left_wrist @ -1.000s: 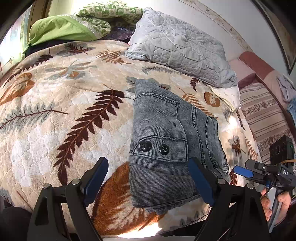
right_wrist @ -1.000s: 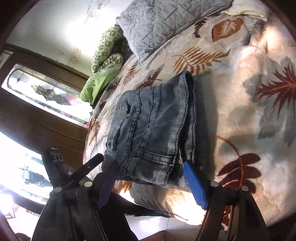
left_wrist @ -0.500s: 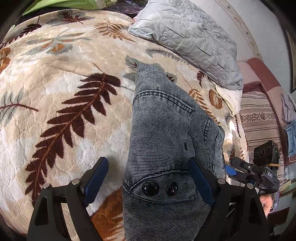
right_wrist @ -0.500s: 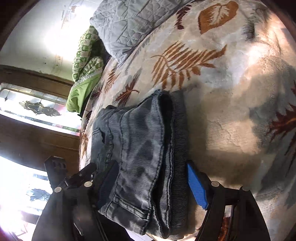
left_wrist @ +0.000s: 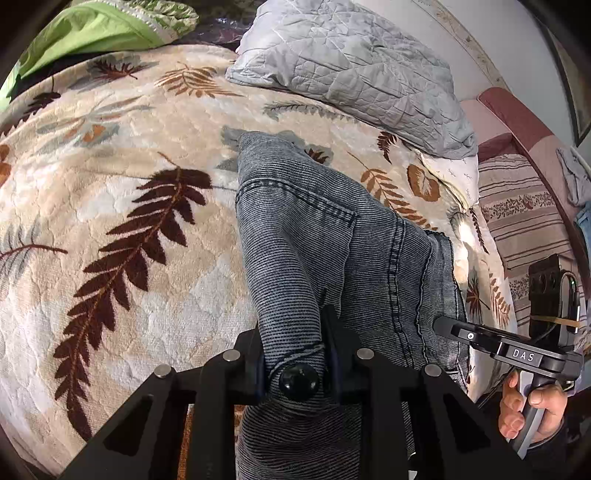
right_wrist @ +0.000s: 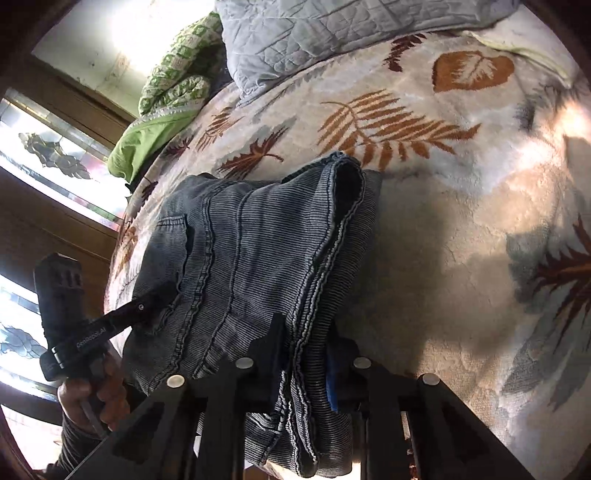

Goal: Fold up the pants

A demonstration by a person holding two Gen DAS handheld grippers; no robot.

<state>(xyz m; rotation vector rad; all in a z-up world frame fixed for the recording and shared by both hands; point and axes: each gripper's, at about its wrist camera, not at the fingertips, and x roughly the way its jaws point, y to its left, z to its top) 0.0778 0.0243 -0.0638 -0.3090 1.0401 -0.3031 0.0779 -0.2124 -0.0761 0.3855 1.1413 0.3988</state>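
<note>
Folded grey-blue denim pants (left_wrist: 332, 240) lie on a leaf-patterned blanket (left_wrist: 129, 184). My left gripper (left_wrist: 293, 347) has its jaws closing on the near left corner of the pants. The waistband with a black button (left_wrist: 298, 382) is pinched between its fingers. My right gripper (right_wrist: 304, 350) is closing on the stacked layered edges at the near right side of the pants (right_wrist: 251, 251), with fabric bunched between its pads. Each gripper also shows in the other's view: the right gripper (left_wrist: 443, 325) and the left gripper (right_wrist: 162, 291), both at the pants' near edge.
A grey quilted pillow (left_wrist: 351, 62) and a green pillow (left_wrist: 92, 29) lie at the far side of the bed. Striped bedding (left_wrist: 524, 221) sits to the right. A hand (left_wrist: 532, 410) holds the right gripper's handle. A patterned window (right_wrist: 44, 155) is on the left.
Both grippers came forward over the near edge of the pants. Their jaws went from wide open to pinched on the fabric, which has bunched up between the fingers.
</note>
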